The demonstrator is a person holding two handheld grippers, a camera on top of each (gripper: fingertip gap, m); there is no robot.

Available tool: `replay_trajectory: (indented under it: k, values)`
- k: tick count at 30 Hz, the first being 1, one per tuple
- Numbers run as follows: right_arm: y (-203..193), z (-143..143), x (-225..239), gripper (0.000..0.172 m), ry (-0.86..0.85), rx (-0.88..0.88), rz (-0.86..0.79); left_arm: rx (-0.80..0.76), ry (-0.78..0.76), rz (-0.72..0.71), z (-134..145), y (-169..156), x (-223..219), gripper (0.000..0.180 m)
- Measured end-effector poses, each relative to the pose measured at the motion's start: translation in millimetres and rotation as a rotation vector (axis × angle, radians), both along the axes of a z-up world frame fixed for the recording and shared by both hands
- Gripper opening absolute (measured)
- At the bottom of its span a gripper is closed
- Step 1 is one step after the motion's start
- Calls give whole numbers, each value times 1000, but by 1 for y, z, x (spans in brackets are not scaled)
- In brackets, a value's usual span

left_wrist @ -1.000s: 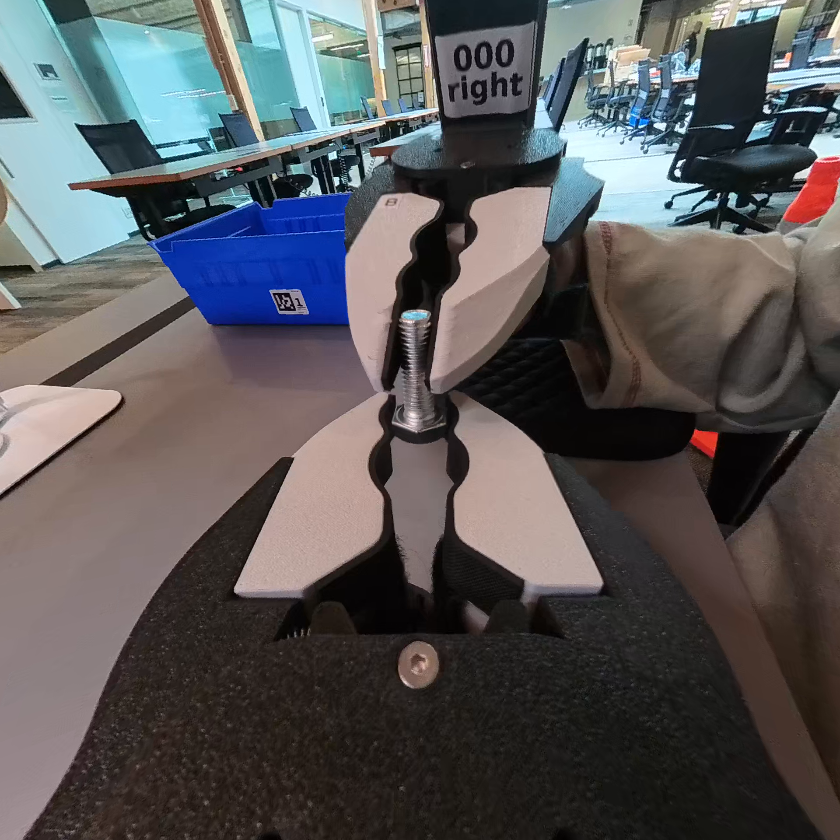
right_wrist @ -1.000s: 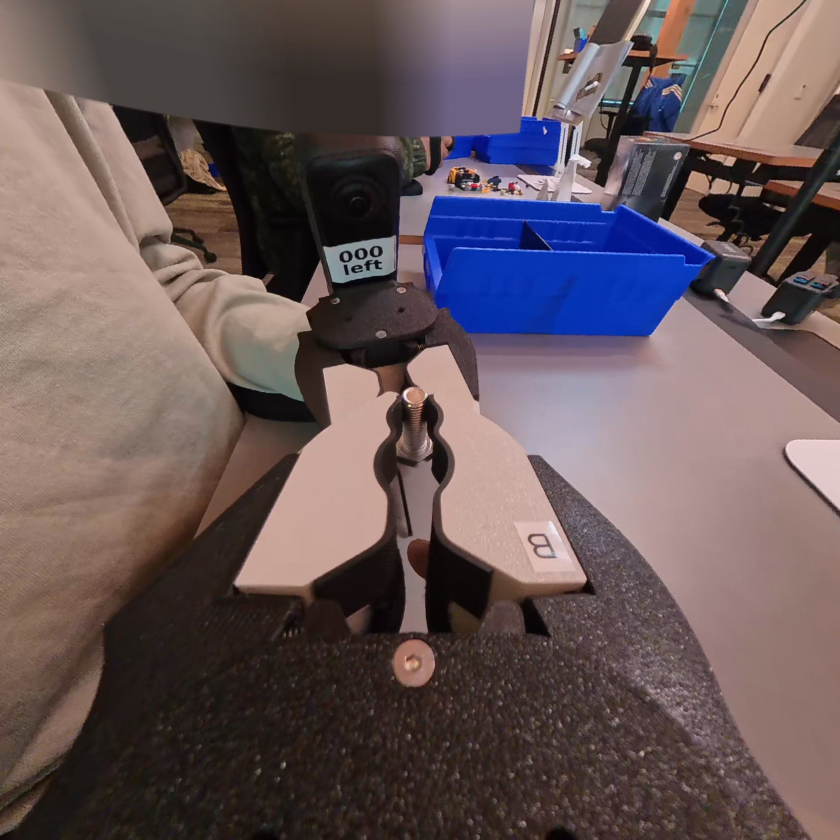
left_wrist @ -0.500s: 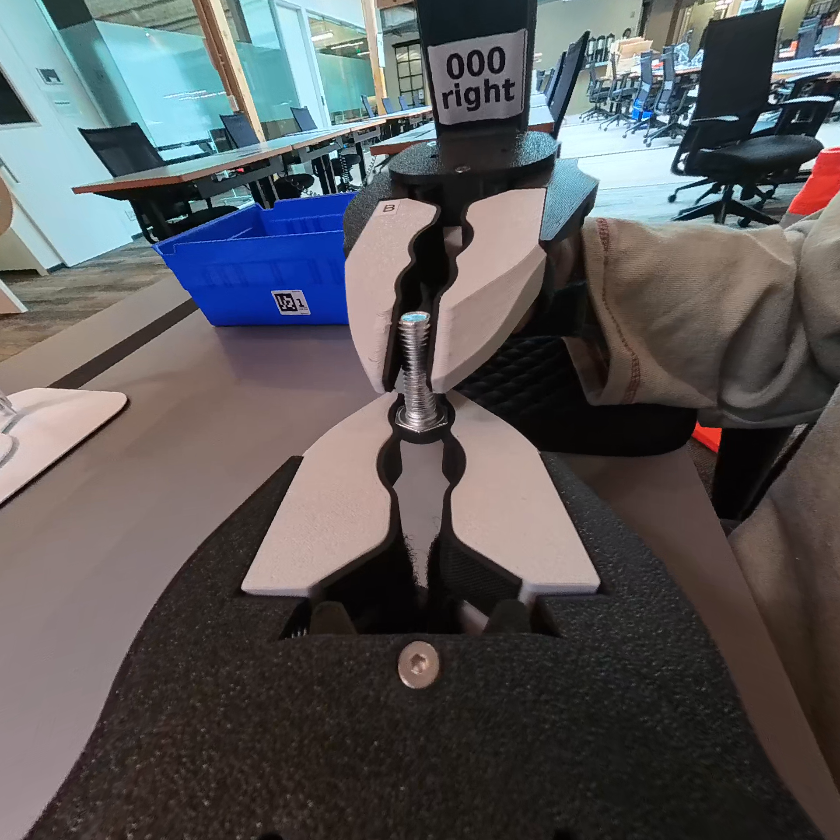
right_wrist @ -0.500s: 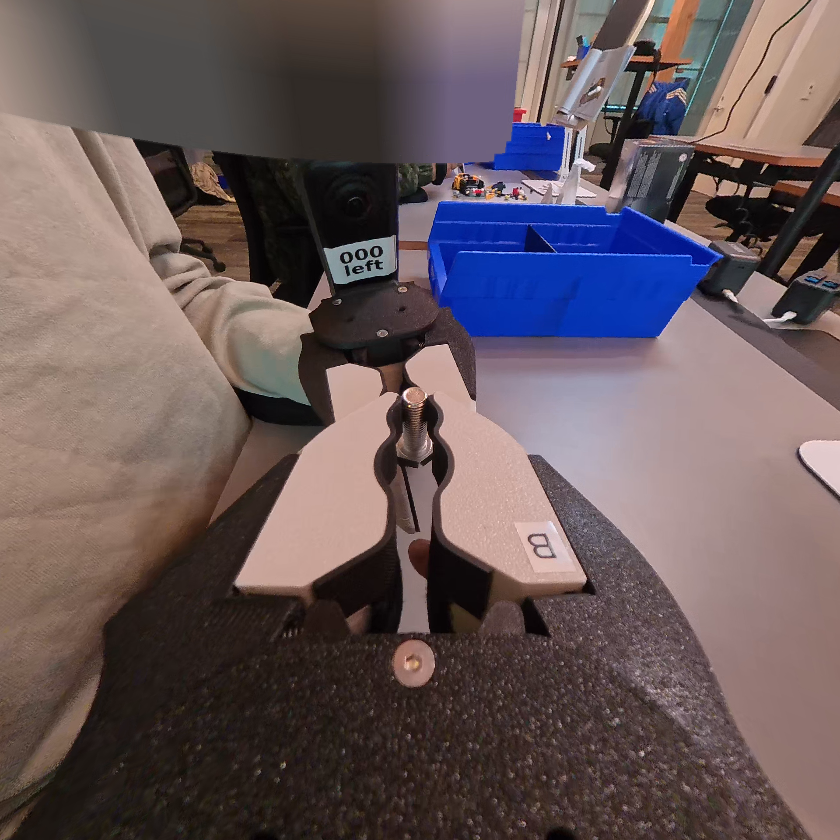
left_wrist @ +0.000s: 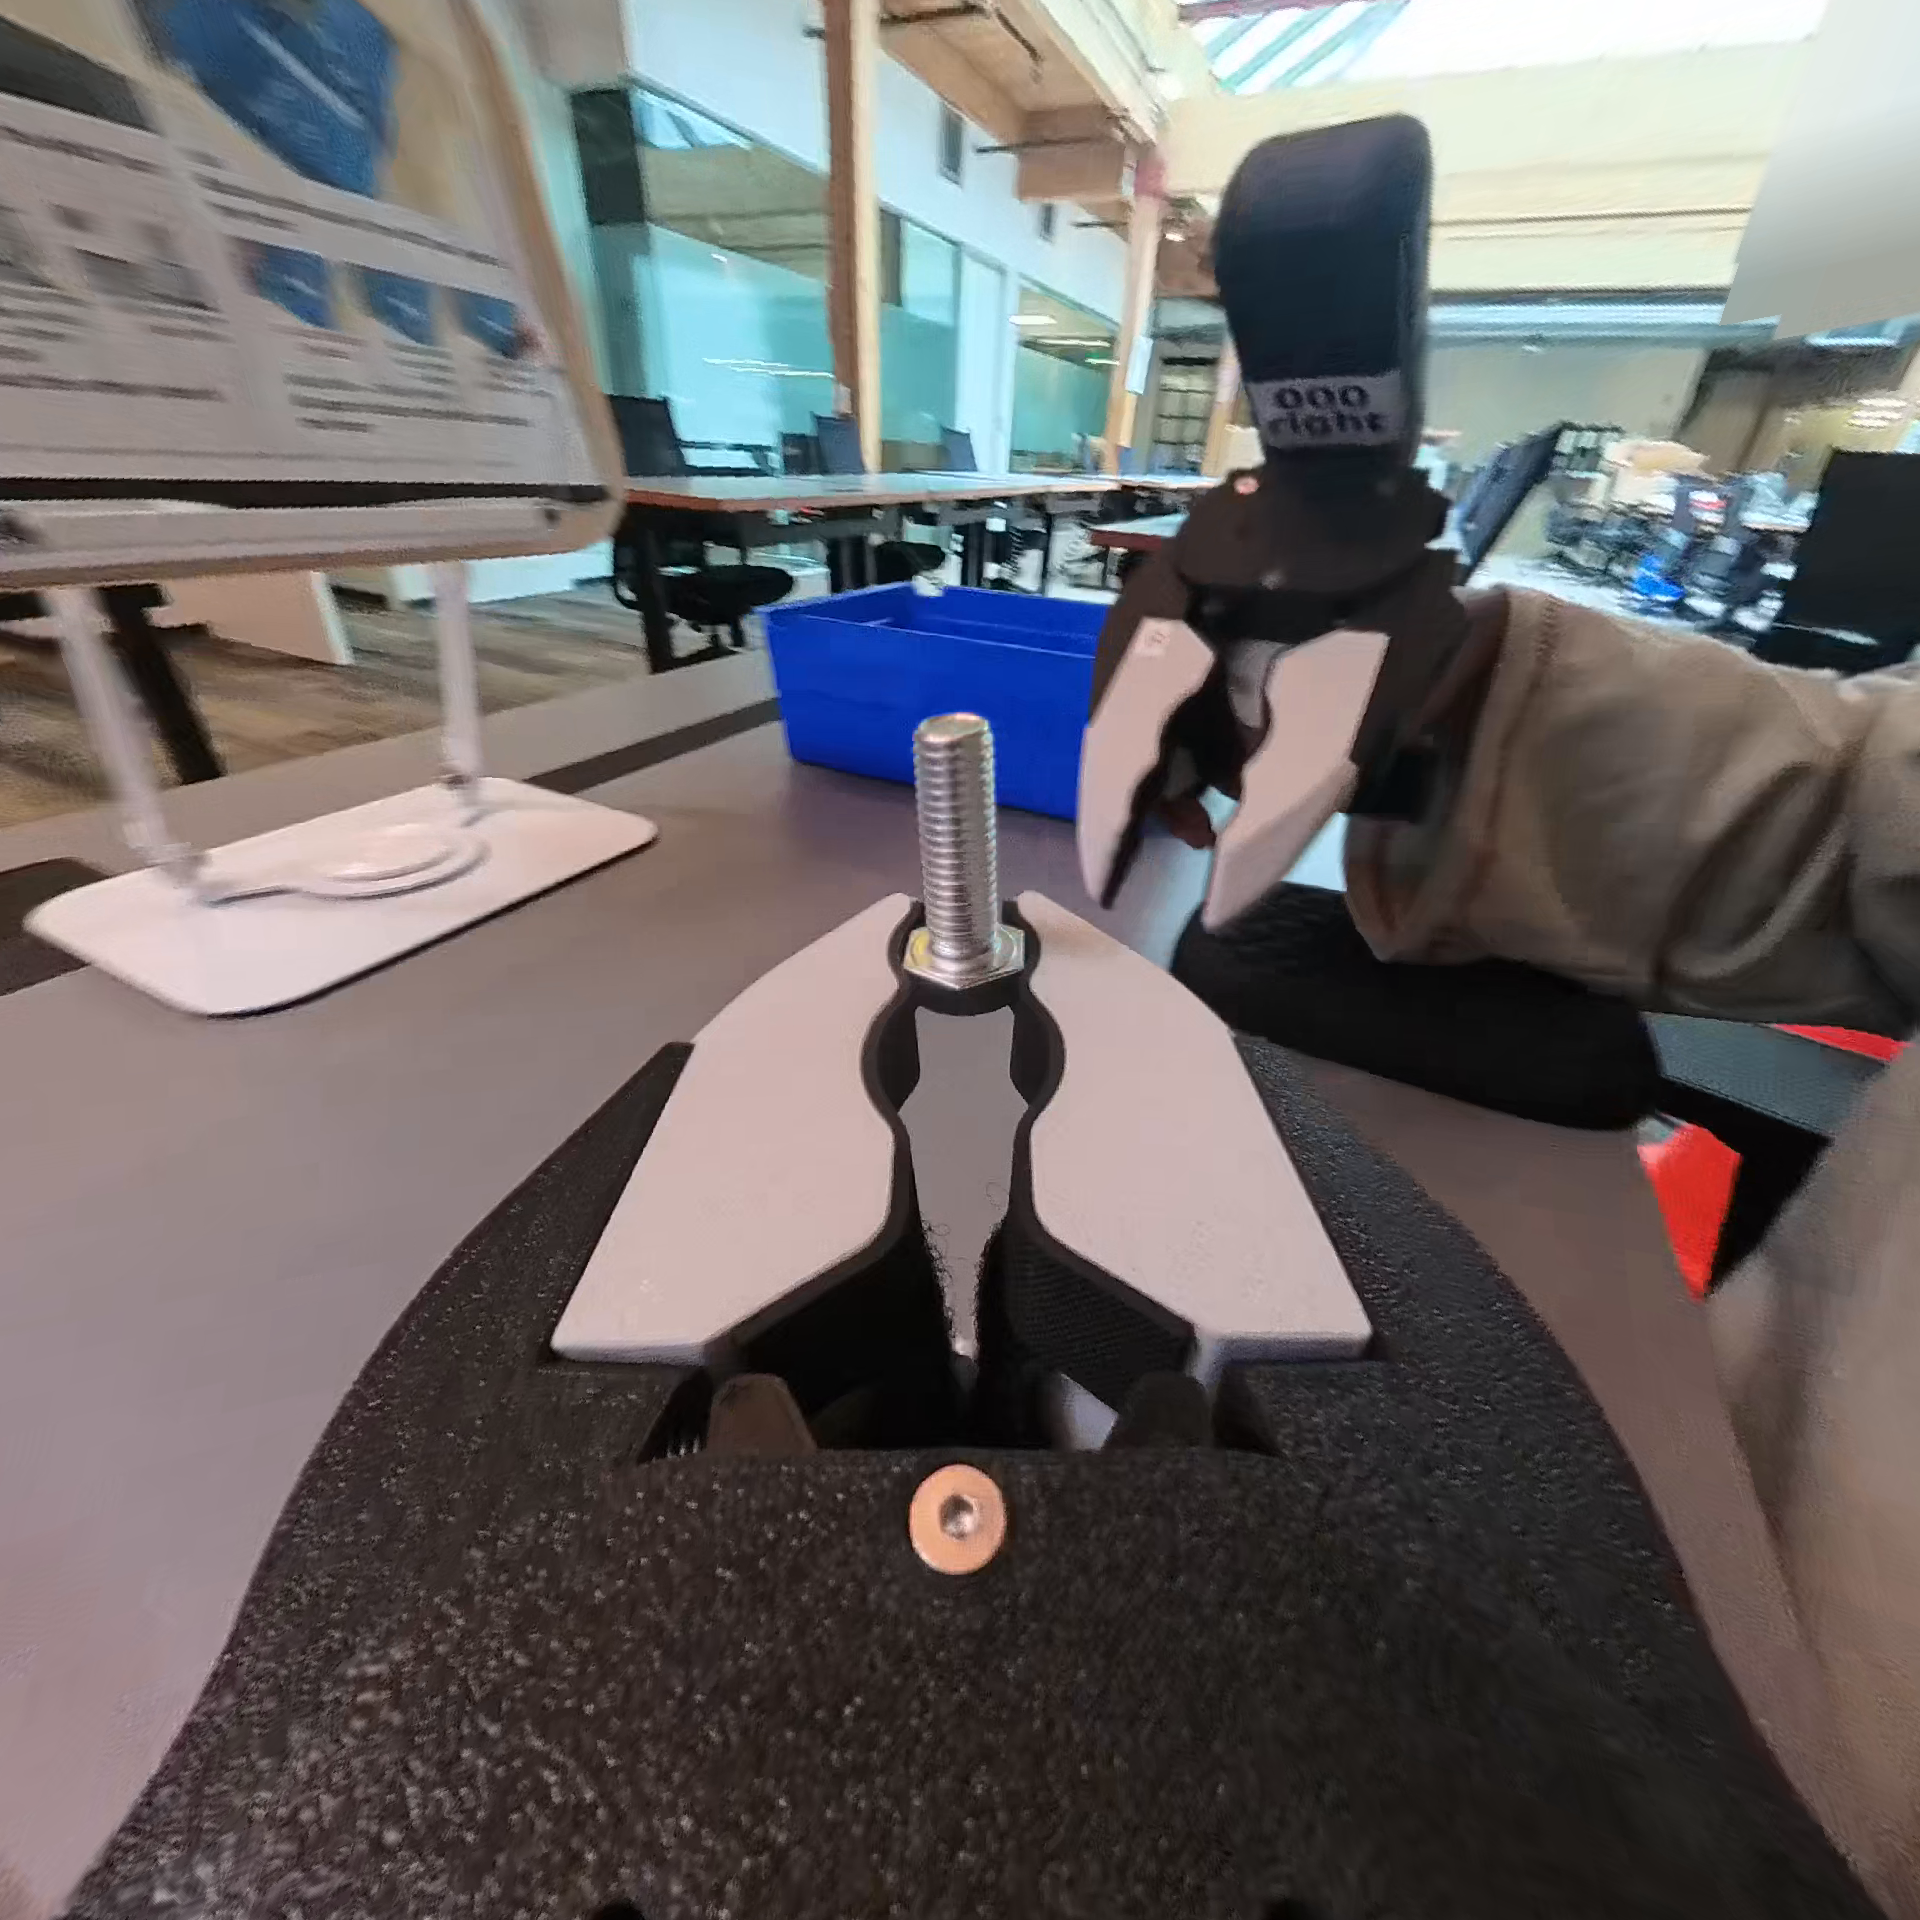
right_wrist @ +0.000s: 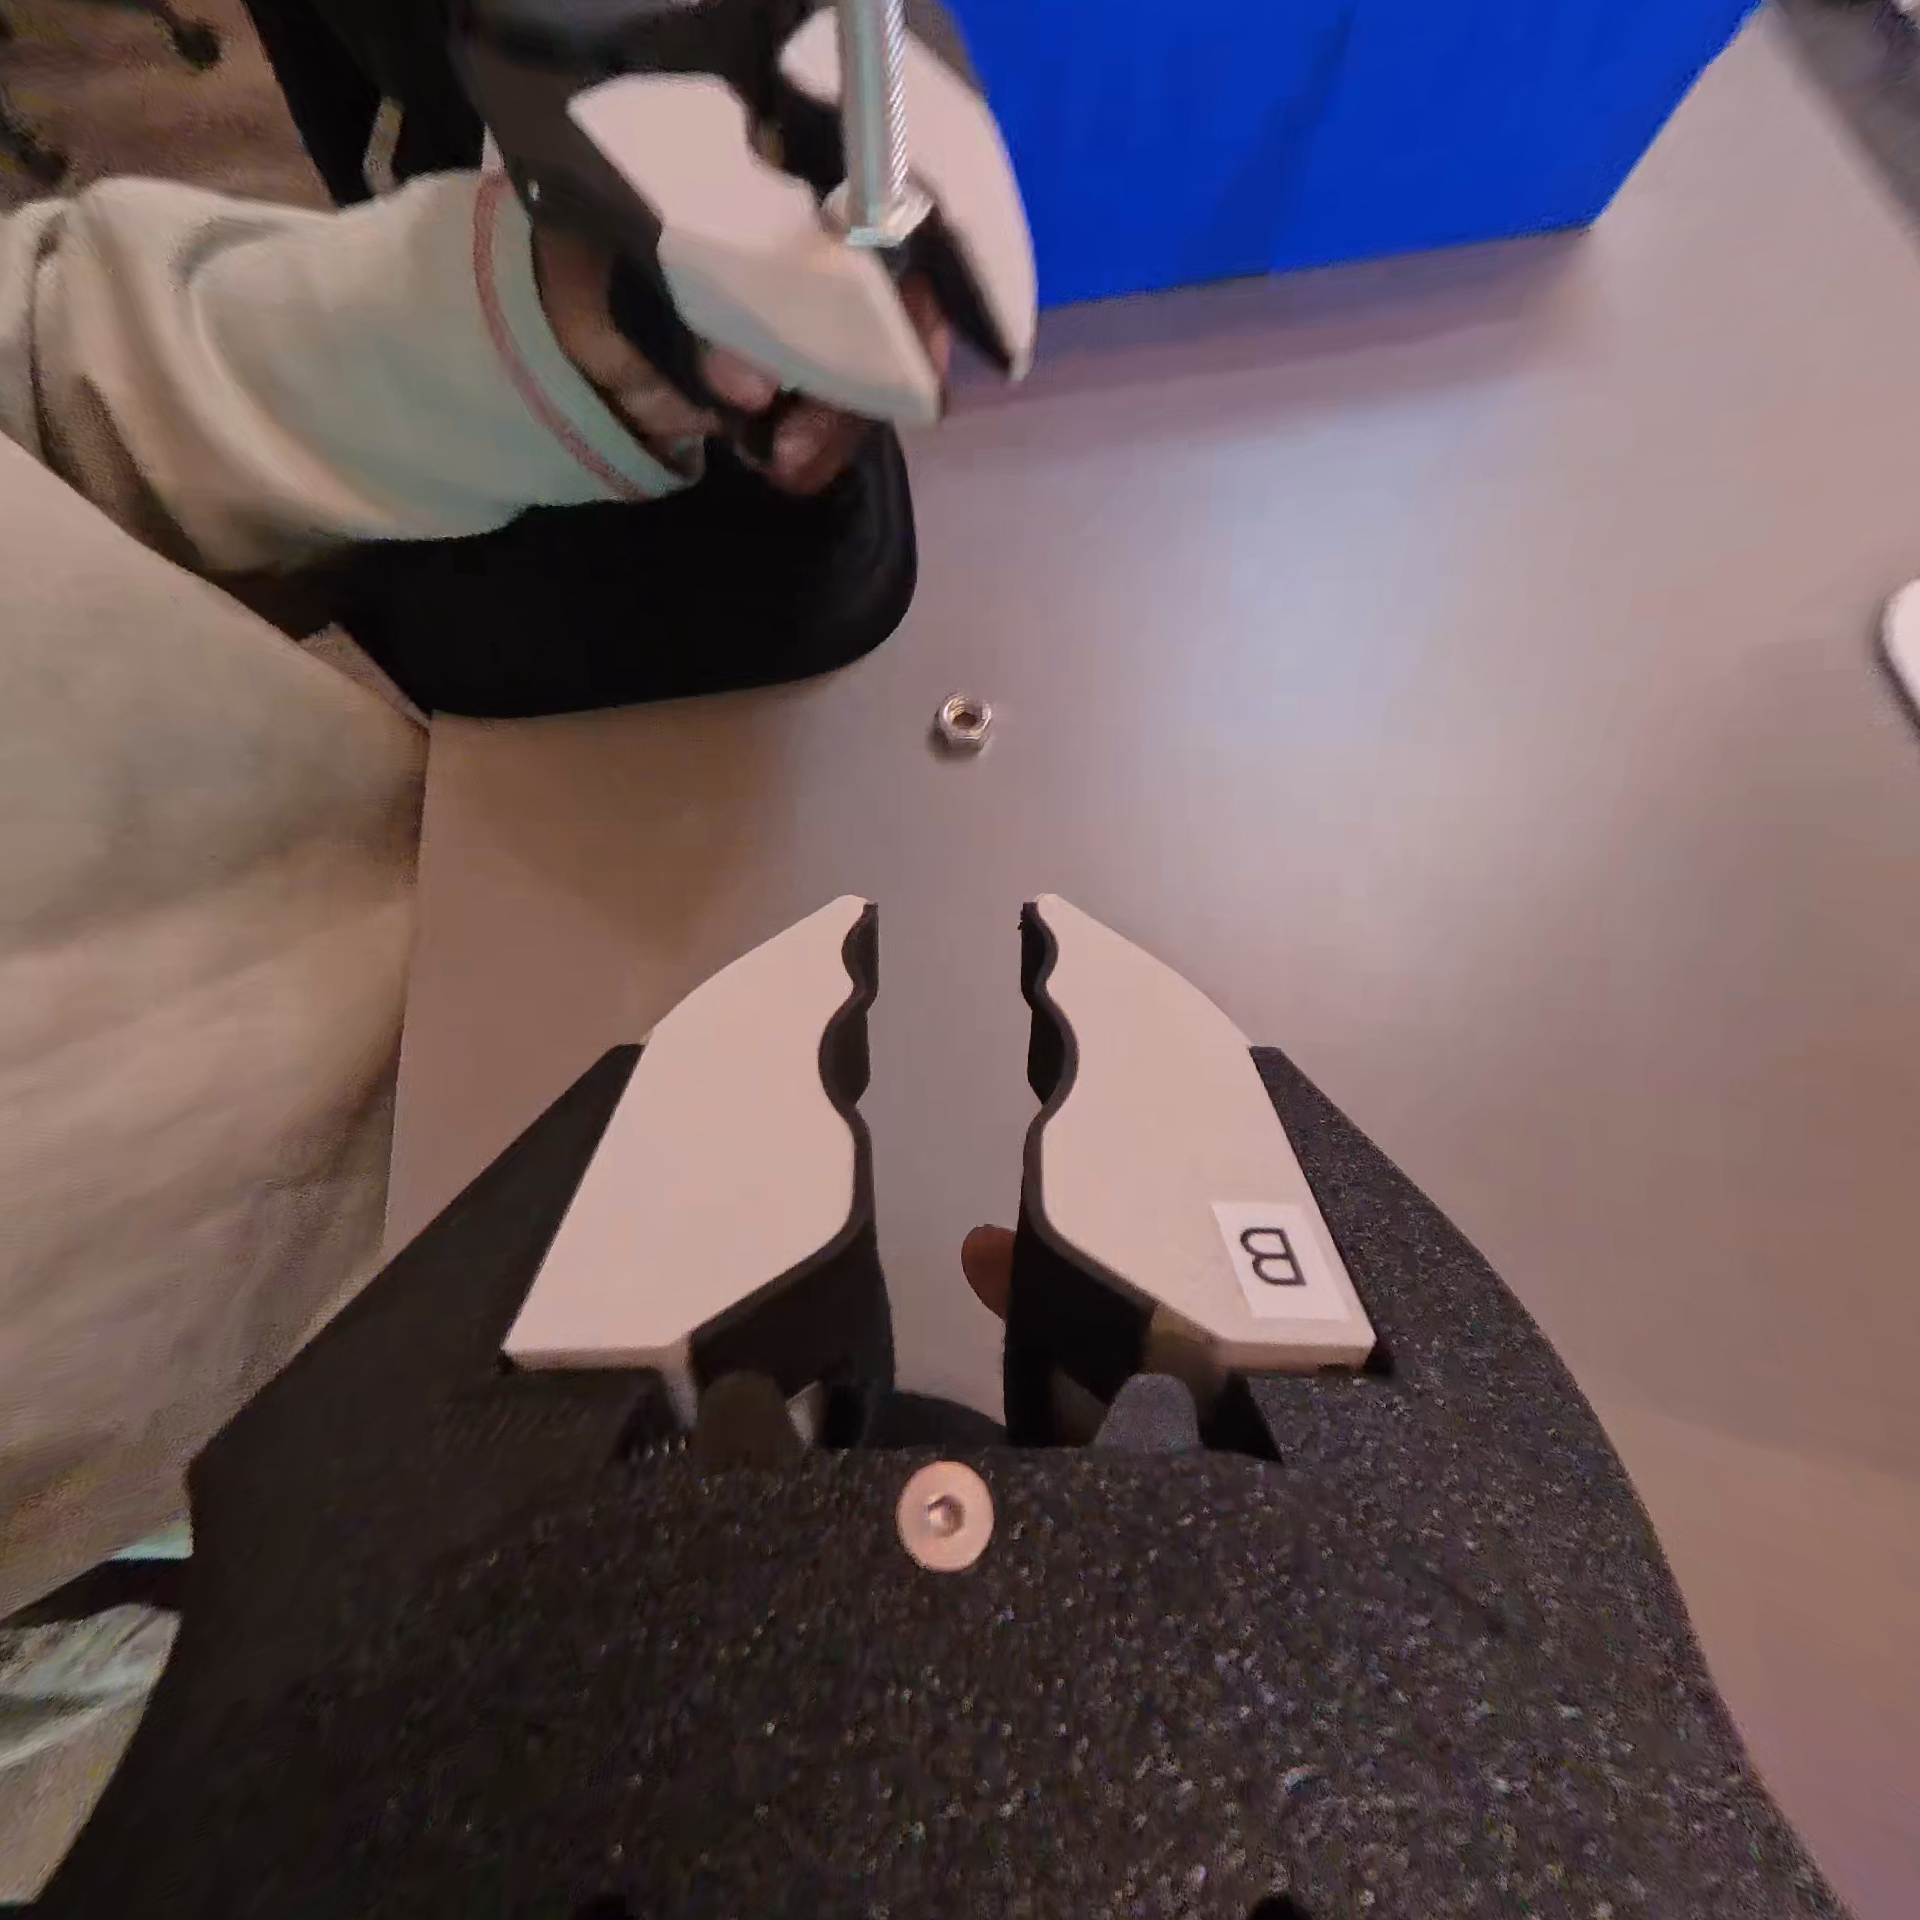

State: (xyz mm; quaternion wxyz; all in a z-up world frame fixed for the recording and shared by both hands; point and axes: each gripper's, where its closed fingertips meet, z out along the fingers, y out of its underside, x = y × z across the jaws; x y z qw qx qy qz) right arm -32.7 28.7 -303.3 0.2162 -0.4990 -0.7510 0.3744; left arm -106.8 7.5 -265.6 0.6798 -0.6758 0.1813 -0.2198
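My left gripper (left_wrist: pixel 964 914) is shut on the hex head of a silver bolt (left_wrist: pixel 956 831), whose threaded shank stands upright past the fingertips. In the right wrist view the left gripper (right_wrist: pixel 935 332) shows at the top with the bolt (right_wrist: pixel 878 156) in its jaws. My right gripper (right_wrist: pixel 945 909) is open with nothing between its fingers, and it points down at the grey table (right_wrist: pixel 1351 727). A small silver nut (right_wrist: pixel 962 722) lies on the table just ahead of its fingertips. The right gripper (left_wrist: pixel 1164 894) also shows open in the left wrist view, to the right of the bolt.
A blue bin (left_wrist: pixel 935 675) stands behind the bolt on the table; it also shows in the right wrist view (right_wrist: pixel 1299 135). A clear sign holder on a white base (left_wrist: pixel 343 894) stands at the left. A person's beige sleeve (left_wrist: pixel 1621 821) fills the right side. The gap from one gripper's tips to the other's is roughly 9 centimeters. It is some 11 centimeters from my left tips to the small silver nut (right_wrist: pixel 962 722).
My right gripper let go of the bolt's shank, opened and drew away to the right, tilting down toward the table. My left gripper keeps the bolt by its head and has swung left.
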Motion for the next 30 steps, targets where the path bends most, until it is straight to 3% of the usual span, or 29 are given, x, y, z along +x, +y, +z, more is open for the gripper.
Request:
replay_trajectory:
  k: [9, 17, 28, 29, 30]
  values:
    - [-37, -56, -74, 25, -136, 56, 162, 37, -103, 143, 3, 3, -32, 13]
    - [-39, -77, -89, 25, -176, 116, 169, 54, -165, 189, 8, 2, -45, 13]
    - [-43, -76, -87, 15, -137, 124, 181, 42, -111, 181, 4, 4, -39, 13]
    - [-43, -71, -85, 0, -129, 98, 170, 43, -110, 181, 4, 4, -39, 13]
    - [-42, -65, -83, 0, -111, 69, 159, 44, -108, 180, 4, 4, -39, 13]
